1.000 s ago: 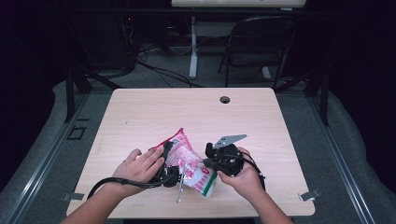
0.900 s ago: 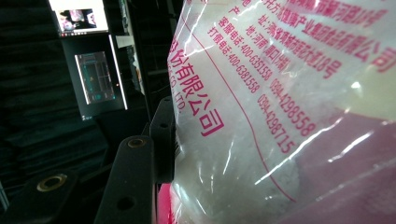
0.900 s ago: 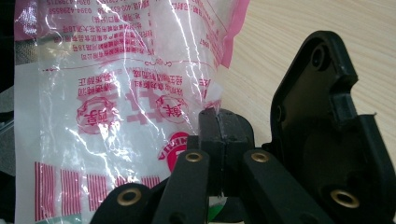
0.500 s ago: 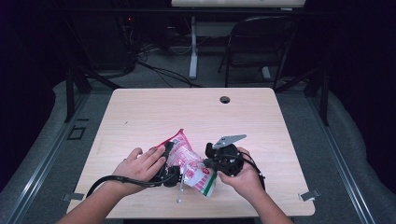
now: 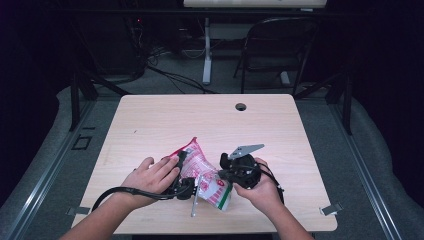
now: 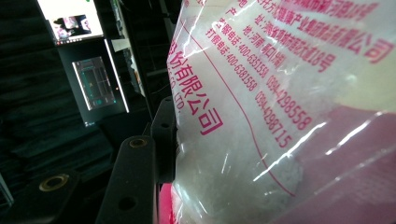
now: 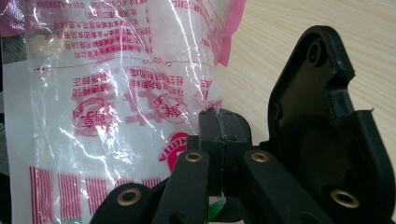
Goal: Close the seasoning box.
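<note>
I had a clear plastic bag [image 5: 202,172] with pink print between my two claws, low over the bench [image 5: 150,125] near the middle of its near edge. My left claw [image 5: 182,186] lay under my left hand [image 5: 150,176] at the bag's left side, its cable looping back toward the near-left corner. In the left gripper view the bag [image 6: 289,116] pressed right up against one black jaw, the film bulging over it; I could make out one jaw only, so I could not tell whether that claw was clamped or loose. My right claw [image 5: 225,175] sat in my right hand [image 5: 262,192] at the bag's right side, its grey plate [image 5: 245,150] tilted up toward the far edge. In the right gripper view its jaws met, pads together, nipping a small fold of the bag's [image 7: 116,102] clear edge at their tips. The print there read upside down, pink stripes toward the bottom. A thin metal rod [image 5: 196,201] stuck out below the bag toward the near edge. A small round hole [image 5: 241,106] sat at the middle of the far edge, well apart from everything.
</note>
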A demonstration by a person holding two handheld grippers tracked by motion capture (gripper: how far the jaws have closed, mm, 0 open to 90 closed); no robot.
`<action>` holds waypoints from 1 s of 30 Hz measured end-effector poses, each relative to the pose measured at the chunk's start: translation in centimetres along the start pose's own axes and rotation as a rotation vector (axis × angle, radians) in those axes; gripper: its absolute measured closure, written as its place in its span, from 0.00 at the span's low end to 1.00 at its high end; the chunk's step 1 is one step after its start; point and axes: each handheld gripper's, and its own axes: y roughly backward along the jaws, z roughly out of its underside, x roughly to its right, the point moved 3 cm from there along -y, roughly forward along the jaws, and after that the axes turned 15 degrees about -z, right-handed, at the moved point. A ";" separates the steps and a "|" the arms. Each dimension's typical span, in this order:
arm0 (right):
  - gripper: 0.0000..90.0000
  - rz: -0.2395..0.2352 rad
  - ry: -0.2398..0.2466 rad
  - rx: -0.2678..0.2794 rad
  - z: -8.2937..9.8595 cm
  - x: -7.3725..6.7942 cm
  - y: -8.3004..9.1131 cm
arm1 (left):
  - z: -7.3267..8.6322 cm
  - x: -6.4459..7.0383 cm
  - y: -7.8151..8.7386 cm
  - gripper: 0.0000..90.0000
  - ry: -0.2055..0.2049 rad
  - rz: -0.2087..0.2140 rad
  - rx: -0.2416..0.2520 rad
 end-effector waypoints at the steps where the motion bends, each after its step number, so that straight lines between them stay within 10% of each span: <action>1: 1.00 -0.001 0.000 -0.002 0.0 0.0 0.0 | 0.0 0.0 0.0 0.68 -0.006 -0.001 0.001; 30: 1.00 0.005 -0.003 0.007 0.2 0.2 0.0 | -0.6 -0.6 0.2 0.69 -0.092 -0.036 0.013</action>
